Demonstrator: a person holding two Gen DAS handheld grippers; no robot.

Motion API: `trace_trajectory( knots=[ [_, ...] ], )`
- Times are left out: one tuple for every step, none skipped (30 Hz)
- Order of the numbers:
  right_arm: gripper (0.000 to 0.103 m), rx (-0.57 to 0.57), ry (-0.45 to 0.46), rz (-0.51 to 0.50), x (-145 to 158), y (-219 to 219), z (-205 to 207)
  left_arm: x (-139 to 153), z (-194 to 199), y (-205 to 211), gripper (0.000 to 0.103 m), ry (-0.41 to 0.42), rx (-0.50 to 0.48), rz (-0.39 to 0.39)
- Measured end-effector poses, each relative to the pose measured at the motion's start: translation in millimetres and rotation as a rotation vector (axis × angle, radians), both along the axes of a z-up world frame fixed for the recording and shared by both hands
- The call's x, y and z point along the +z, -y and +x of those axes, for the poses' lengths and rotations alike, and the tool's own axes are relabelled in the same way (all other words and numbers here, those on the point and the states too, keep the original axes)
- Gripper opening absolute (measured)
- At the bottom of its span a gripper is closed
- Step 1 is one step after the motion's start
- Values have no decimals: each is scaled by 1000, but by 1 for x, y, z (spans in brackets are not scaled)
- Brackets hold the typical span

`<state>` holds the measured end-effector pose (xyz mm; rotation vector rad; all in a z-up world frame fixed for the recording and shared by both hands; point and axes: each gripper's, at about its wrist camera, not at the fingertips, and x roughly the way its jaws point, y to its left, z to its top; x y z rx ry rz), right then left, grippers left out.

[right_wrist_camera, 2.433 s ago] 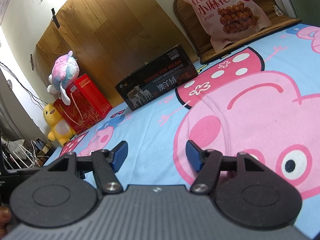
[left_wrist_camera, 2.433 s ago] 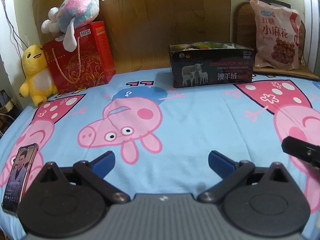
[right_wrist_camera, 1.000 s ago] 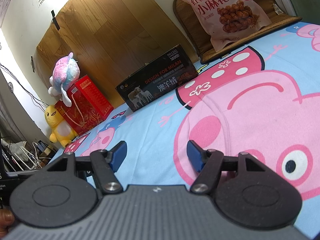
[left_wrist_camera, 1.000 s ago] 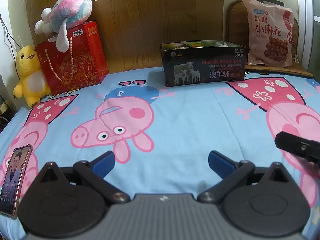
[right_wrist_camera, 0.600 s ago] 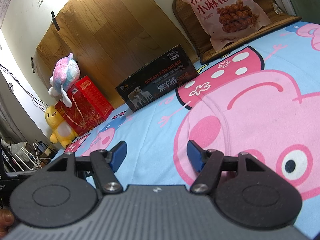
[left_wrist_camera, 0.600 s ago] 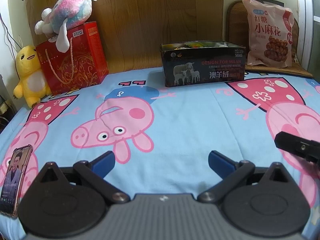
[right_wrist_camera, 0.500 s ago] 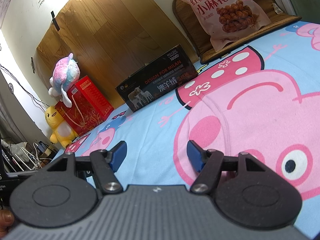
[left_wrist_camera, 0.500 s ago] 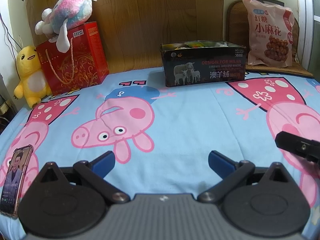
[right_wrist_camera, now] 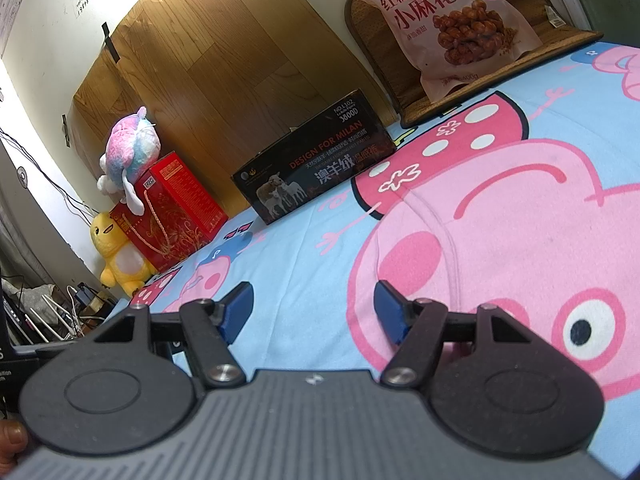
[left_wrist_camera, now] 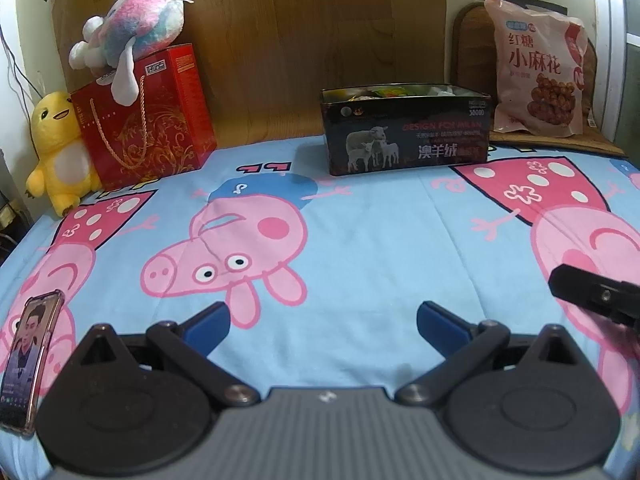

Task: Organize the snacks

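— Blue-padded, both of them: the left gripper and the right gripper hang over the cartoon-pig bedsheet with jaws spread wide, holding nothing.

— And the snacks?

— Some wrappers show in the open black box by the wooden headboard; a big pink snack bag leans upright just right of it.

— Anything between?

— Only bare sheet. A phone, red gift bag and two plush toys sit far left.
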<state>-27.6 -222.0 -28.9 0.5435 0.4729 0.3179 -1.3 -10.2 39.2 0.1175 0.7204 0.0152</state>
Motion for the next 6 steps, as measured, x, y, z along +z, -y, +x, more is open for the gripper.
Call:
trace_trajectory(
  knots=[
    [69, 0, 0, 0, 0, 1, 0, 0, -1, 0, 103, 4, -4, -3],
    [69, 0, 0, 0, 0, 1, 0, 1, -1, 0, 103, 9, -7, -4],
    [69, 0, 0, 0, 0, 0, 0, 1, -2, 0, 103, 15, -10, -5],
    [69, 0, 0, 0, 0, 1, 0, 2, -3, 1, 103, 19, -12, -4],
    [69, 0, 0, -1, 0, 1, 0, 3, -3, 2, 103, 21, -19, -2],
    [69, 0, 0, 0, 0, 2, 0, 3, -2, 2, 103, 20, -24, -1]
  ],
)
